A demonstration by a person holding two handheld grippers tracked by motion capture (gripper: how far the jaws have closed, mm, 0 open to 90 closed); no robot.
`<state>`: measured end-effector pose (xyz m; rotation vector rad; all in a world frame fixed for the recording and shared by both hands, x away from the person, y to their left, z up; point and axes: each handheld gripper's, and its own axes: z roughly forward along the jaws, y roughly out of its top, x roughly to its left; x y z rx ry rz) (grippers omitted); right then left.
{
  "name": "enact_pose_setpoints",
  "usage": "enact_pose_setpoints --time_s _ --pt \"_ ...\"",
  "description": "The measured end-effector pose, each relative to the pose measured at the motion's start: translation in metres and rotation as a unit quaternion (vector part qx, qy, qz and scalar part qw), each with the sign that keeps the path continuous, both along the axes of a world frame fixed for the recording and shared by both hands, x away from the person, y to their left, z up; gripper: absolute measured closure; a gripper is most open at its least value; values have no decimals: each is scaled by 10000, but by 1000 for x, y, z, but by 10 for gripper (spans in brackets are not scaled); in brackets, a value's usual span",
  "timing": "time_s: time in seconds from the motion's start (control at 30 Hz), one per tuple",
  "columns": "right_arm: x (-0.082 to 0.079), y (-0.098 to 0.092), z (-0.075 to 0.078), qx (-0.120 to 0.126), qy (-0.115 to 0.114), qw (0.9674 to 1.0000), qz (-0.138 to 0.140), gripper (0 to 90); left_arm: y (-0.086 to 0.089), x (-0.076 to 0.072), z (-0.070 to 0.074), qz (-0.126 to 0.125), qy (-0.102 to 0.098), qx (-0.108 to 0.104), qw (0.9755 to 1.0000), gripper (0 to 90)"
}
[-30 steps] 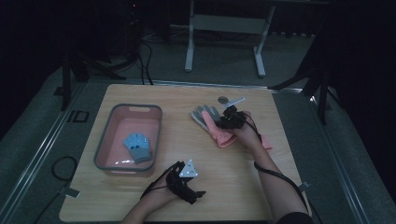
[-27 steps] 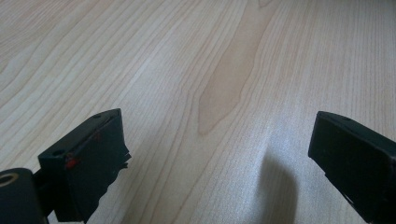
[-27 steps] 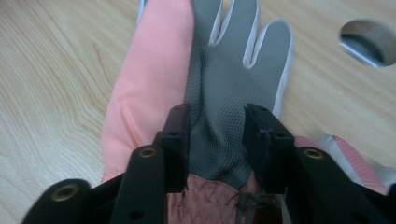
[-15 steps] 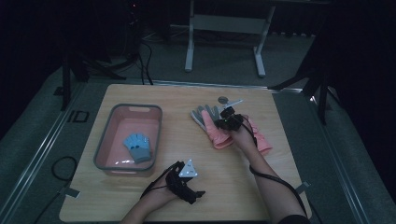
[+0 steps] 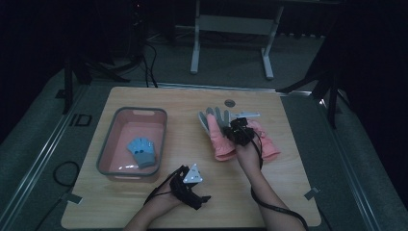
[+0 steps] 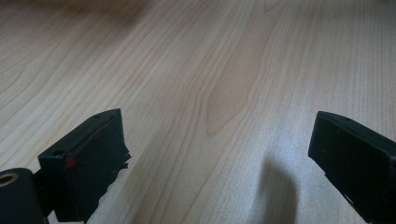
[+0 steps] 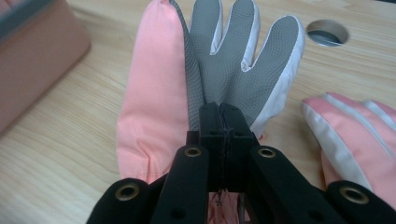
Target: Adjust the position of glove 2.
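A pink glove with a grey palm (image 5: 217, 132) lies palm-up at the table's middle right. My right gripper (image 5: 236, 131) is shut on it, pinching fabric at the base of its fingers (image 7: 225, 112). In the right gripper view the glove (image 7: 224, 56) stretches away from the jaws, fingers pointing far. A second pink glove (image 5: 267, 143) lies just to its right (image 7: 355, 135), back up. My left gripper (image 5: 196, 192) rests near the front edge, open over bare wood (image 6: 219, 154) with nothing between its fingers.
A pink bin with a grey rim (image 5: 109, 144) stands at the left with a blue glove (image 5: 141, 150) inside; its wall (image 7: 32, 56) shows left of the held glove. A round cable hole (image 5: 230, 102) sits at the table's far side.
My right gripper has drawn slightly toward the near side and risen, taking the grey-palmed glove with it. The left gripper has stayed put.
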<state>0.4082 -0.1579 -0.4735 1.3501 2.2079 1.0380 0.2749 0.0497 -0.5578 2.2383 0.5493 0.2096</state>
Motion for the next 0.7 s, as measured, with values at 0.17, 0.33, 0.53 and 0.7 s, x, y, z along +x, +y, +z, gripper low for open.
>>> enact_pose_setpoints --time_s 0.17,0.33,0.53,0.7 --pt "-24 -5 -1 136 -64 9994 -327 887 1 1 0 50 -35 -29 10000 43" --pt "-42 -8 -14 244 16 9976 -648 887 0 0 -1 68 -57 0 10000 43" --pt "-51 -6 -28 282 84 9946 -992 886 -1 0 0 53 -78 3 10000 43" --pt "-52 -9 -47 447 338 9916 -1170 883 -2 0 -1 33 -77 21 10000 43"
